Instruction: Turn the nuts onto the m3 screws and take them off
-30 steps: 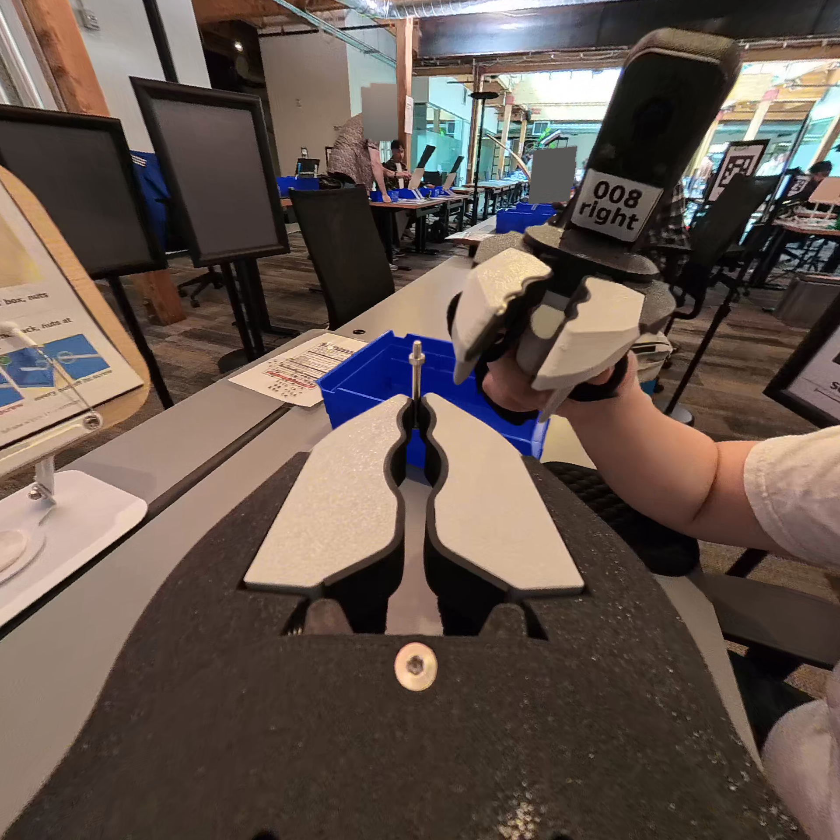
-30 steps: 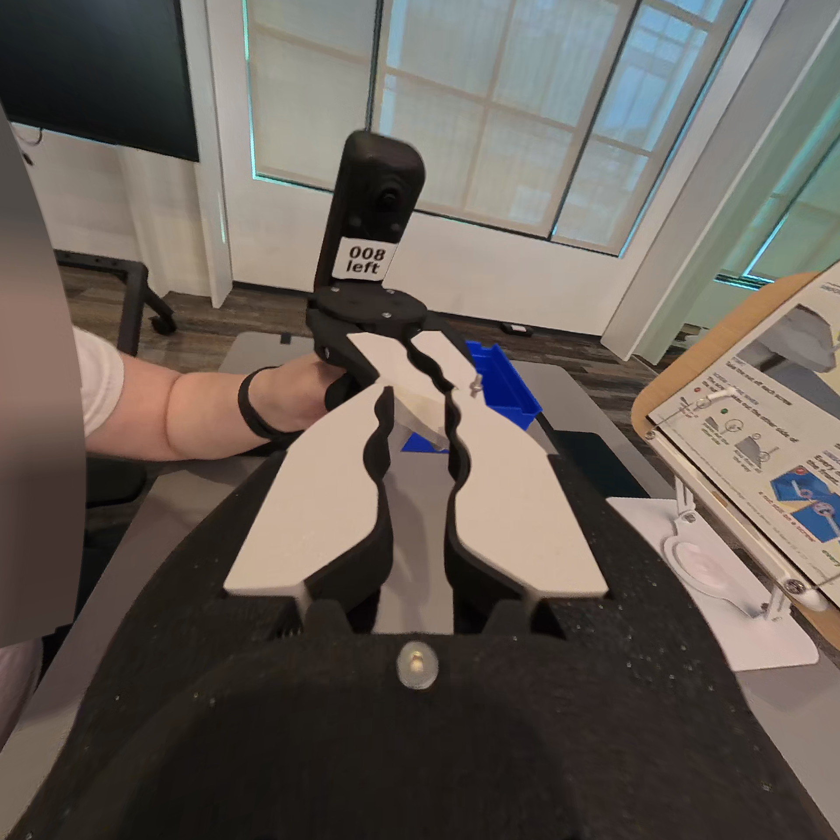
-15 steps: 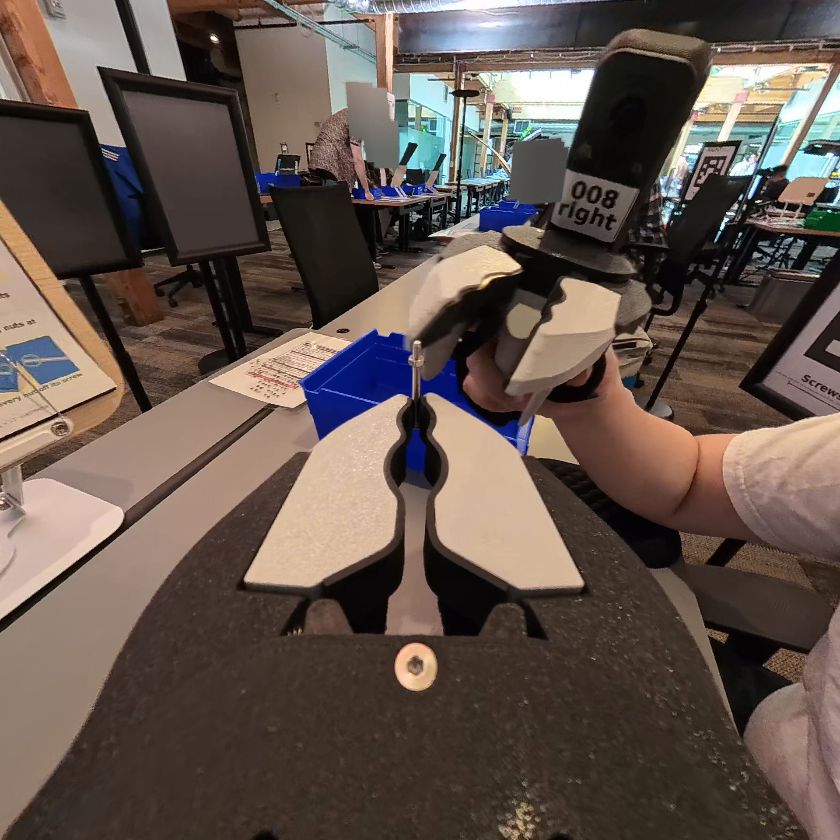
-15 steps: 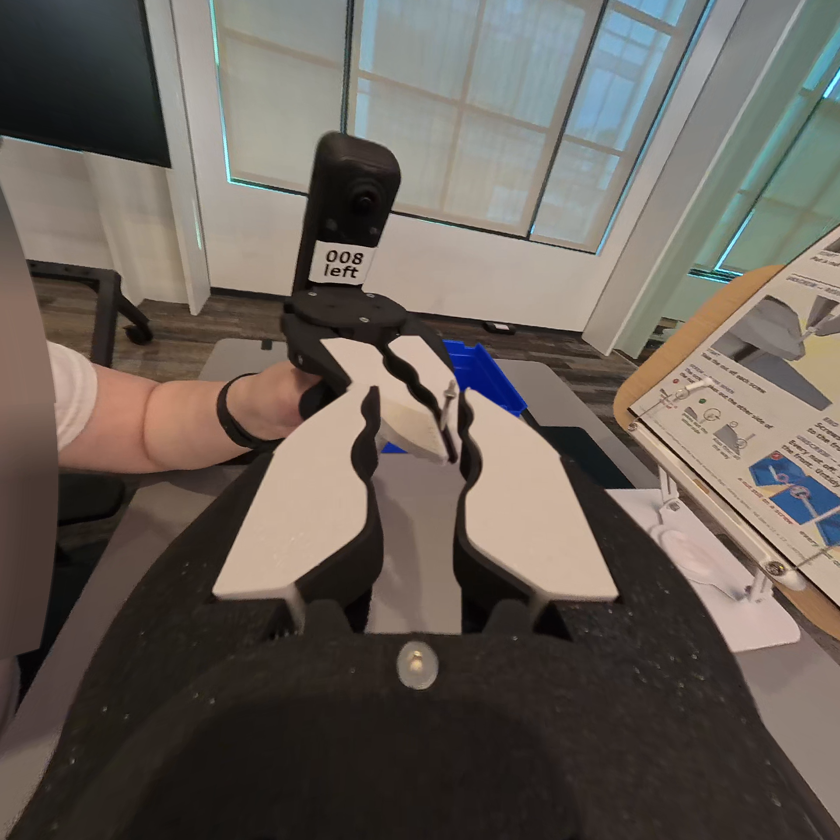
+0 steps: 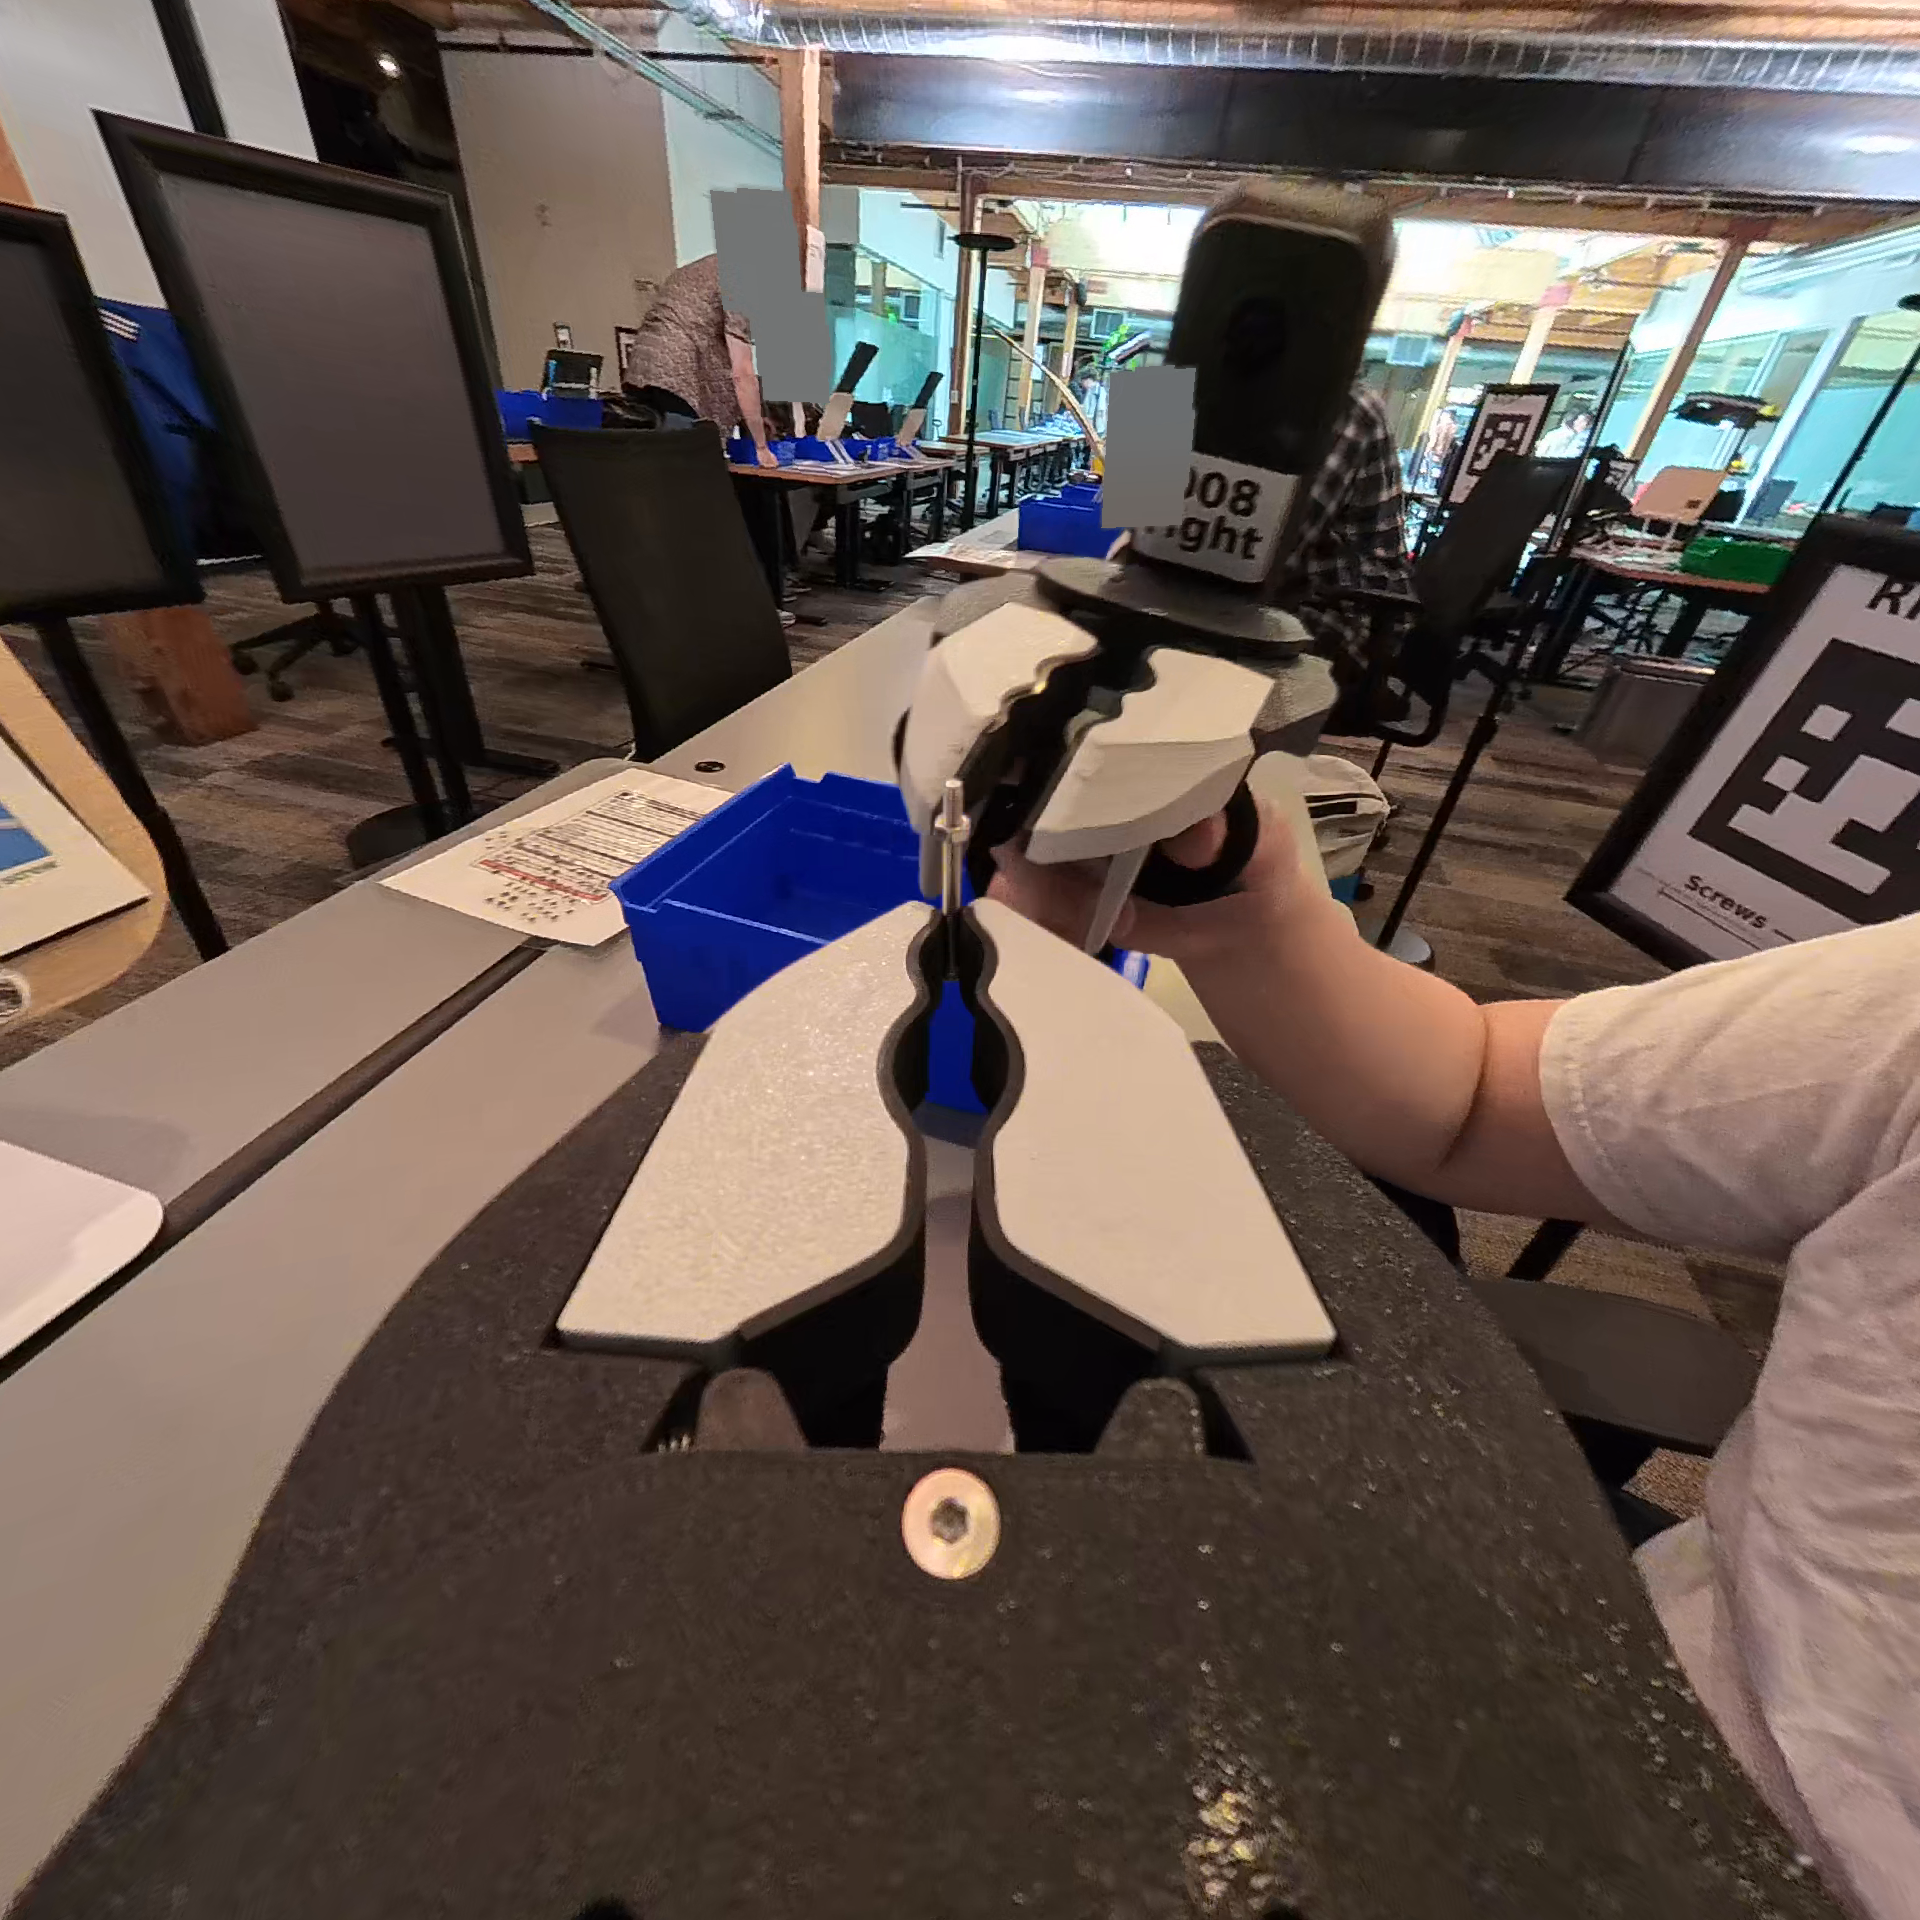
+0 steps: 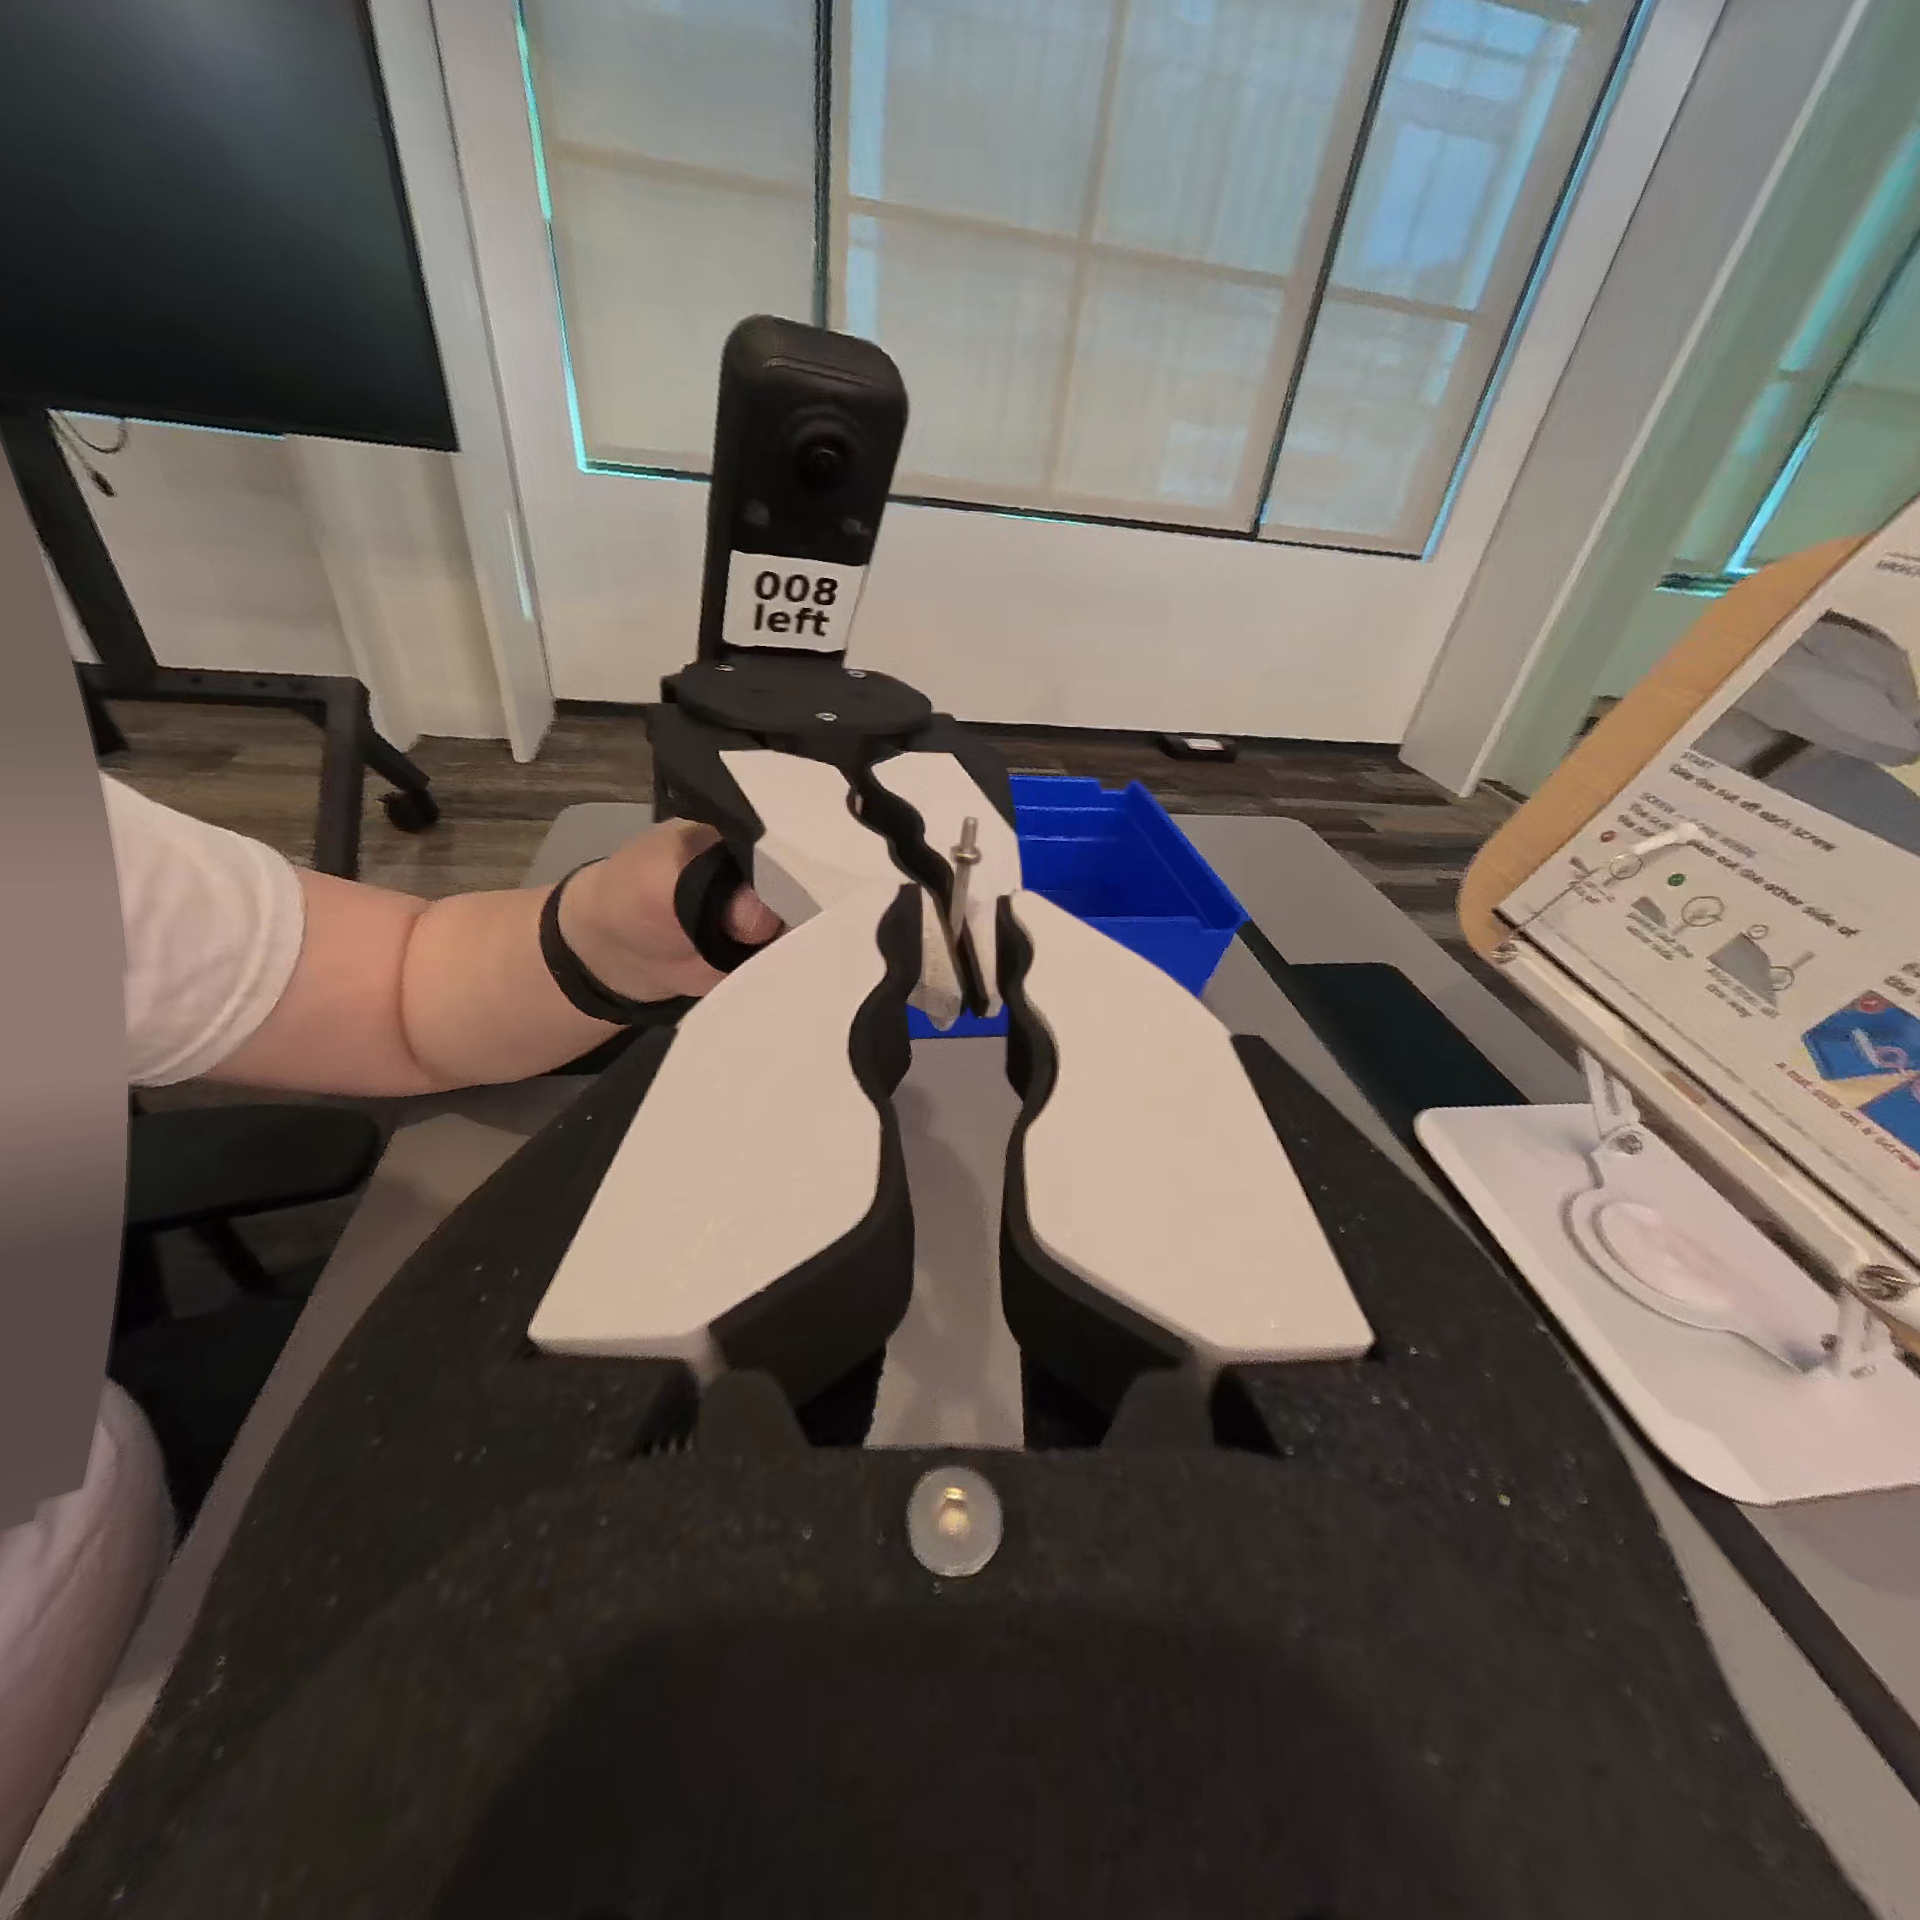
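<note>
My left gripper (image 5: 949, 925) is shut on the lower end of a thin silver M3 screw (image 5: 949, 862) and holds it upright above the table. A small wider collar (image 5: 949, 828) sits near the screw's top; I cannot tell whether it is the nut or the head. My right gripper (image 6: 952, 912) is open, and the screw (image 6: 964, 894) stands between its tips, apart from both fingers. In the left wrist view the right gripper (image 5: 1013, 842) is just behind the screw. In the right wrist view the left gripper (image 6: 951, 982) faces me.
An open blue bin (image 5: 769, 894) stands on the grey table (image 5: 260, 1039) behind the screw, also in the right wrist view (image 6: 1122, 862). A printed sheet (image 5: 582, 852) lies left of it. An instruction board (image 6: 1714, 935) on a white base (image 6: 1662, 1299) stands at the right. My left and right fingertips are right by each other.
The right gripper has opened wider and moved in to the screw, which now stands between its tips. The left gripper still holds the screw upright.
</note>
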`<state>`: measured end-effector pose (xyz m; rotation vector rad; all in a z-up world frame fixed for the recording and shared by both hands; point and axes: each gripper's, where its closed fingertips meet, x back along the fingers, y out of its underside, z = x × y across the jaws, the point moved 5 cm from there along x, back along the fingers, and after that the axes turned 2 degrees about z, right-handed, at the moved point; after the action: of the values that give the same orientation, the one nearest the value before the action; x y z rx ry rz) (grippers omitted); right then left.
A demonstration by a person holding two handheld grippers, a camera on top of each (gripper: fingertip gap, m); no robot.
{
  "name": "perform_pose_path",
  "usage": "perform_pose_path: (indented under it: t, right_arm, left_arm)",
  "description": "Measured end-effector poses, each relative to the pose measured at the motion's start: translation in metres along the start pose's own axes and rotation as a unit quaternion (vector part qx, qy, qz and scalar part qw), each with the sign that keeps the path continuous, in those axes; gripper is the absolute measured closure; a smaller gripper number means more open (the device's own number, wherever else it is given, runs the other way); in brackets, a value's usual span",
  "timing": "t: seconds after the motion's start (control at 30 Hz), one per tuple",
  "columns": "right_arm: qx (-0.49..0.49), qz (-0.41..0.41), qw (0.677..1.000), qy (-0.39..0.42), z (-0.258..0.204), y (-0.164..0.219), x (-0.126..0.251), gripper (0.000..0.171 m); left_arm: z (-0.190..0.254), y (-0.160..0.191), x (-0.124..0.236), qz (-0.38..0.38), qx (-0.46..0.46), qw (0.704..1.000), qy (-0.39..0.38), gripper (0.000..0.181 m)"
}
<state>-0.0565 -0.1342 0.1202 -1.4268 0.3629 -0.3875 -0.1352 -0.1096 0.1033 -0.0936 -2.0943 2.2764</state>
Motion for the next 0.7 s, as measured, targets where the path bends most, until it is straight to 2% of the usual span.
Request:
perform_pose_path:
  t: [0.13, 0.3, 0.5, 0.53, 0.63, 0.7]
  right_arm:
    - [-0.036, 0.01, 0.998, -0.044, -0.001, 0.005, -0.005, 0.159]
    - [-0.058, 0.019, 0.996, -0.07, 0.0, 0.008, -0.005, 0.168]
    - [-0.076, 0.032, 0.992, -0.099, 0.001, 0.01, -0.004, 0.169]
    - [-0.085, 0.036, 0.991, -0.098, 0.003, 0.01, -0.004, 0.169]
    - [-0.124, 0.063, 0.986, -0.094, 0.015, 0.008, 0.004, 0.169]
    - [-0.148, 0.072, 0.983, -0.086, 0.025, 0.006, 0.013, 0.169]
  left_arm:
    - [0.004, 0.001, -0.002, -0.007, -0.003, 1.0, 0.011, 0.18]
    - [0.007, 0.003, -0.004, -0.013, -0.006, 1.0, 0.021, 0.18]
    - [0.008, 0.003, -0.004, -0.015, 0.0, 0.999, 0.035, 0.179]
    - [0.007, 0.003, -0.004, -0.012, 0.005, 0.999, 0.034, 0.176]
    - [0.0, 0.003, -0.004, -0.011, 0.011, 1.0, 0.004, 0.143]
    - [-0.004, 0.002, -0.002, -0.014, 0.007, 1.0, -0.013, 0.131]
